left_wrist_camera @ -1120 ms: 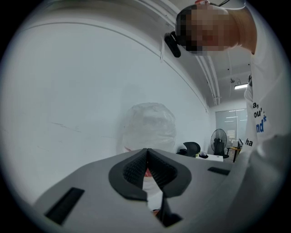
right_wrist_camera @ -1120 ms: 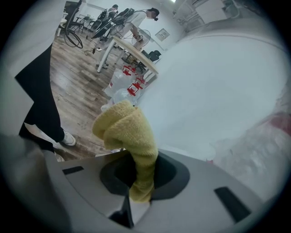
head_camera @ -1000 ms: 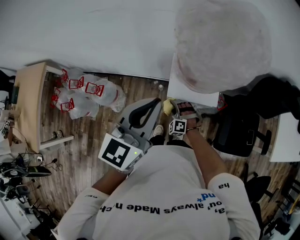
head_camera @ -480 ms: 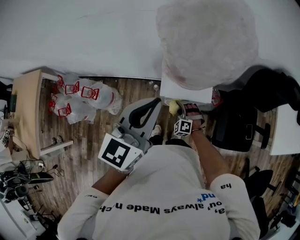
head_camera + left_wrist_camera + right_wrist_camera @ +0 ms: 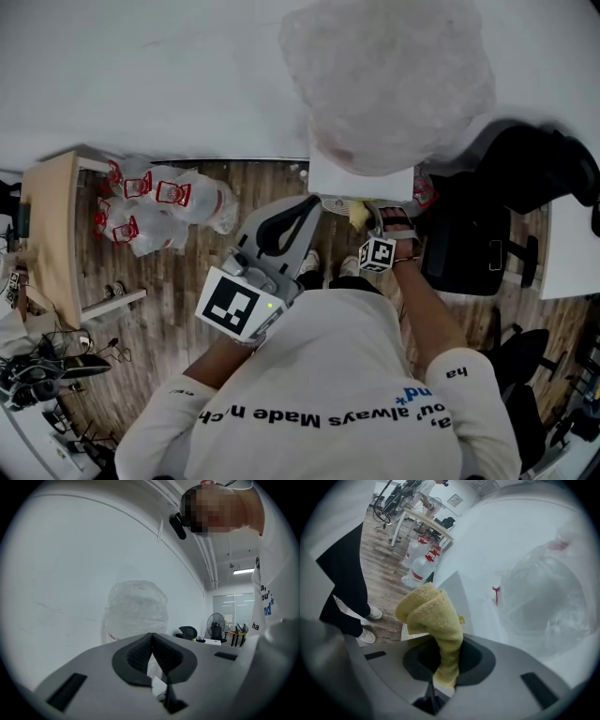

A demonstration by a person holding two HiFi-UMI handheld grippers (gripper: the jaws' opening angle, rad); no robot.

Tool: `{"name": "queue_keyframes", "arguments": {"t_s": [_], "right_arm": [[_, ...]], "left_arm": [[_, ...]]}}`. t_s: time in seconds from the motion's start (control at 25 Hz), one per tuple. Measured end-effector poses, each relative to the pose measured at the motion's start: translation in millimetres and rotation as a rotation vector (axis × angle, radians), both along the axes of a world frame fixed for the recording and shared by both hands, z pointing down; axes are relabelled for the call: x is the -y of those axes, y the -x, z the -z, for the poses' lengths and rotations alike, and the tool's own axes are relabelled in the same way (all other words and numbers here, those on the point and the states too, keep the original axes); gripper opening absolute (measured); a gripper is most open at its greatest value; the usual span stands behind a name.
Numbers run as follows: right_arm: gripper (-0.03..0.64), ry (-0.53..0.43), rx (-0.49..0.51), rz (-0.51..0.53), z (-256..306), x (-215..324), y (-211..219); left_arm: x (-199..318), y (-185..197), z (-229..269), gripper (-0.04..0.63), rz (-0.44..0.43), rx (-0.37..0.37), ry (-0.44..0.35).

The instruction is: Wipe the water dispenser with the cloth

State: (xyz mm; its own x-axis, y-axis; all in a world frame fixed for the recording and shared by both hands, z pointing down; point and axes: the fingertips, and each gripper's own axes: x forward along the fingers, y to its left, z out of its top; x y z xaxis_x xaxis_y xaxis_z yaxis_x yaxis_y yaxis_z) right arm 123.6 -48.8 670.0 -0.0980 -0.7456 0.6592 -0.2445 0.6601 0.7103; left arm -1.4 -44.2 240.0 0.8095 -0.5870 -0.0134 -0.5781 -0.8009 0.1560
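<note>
Pinches yellow cloth by its near end in right gripper, jaws tight on the fabric, leaving the bunched free end out front as a wiping pad. Holds it just beside white water dispenser, below plastic-wrapped bottle, probably lining up on the front; contact not clear. Sets cloth's long axis along the jaws, free end pointing far, toward the dispenser. Parks left gripper nearer and left, jaws closed on nothing, likely out of the stroke's way.
</note>
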Motion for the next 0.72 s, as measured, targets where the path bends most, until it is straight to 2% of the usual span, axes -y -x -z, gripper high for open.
{"name": "queue_keyframes", "arguments": {"t_s": [0.72], "right_arm": [[0.058,0.041,-0.094,-0.074,-9,-19,-88]], "left_arm": [[-4,-13,1,0.018,-0.029,-0.002,-0.004]]}}
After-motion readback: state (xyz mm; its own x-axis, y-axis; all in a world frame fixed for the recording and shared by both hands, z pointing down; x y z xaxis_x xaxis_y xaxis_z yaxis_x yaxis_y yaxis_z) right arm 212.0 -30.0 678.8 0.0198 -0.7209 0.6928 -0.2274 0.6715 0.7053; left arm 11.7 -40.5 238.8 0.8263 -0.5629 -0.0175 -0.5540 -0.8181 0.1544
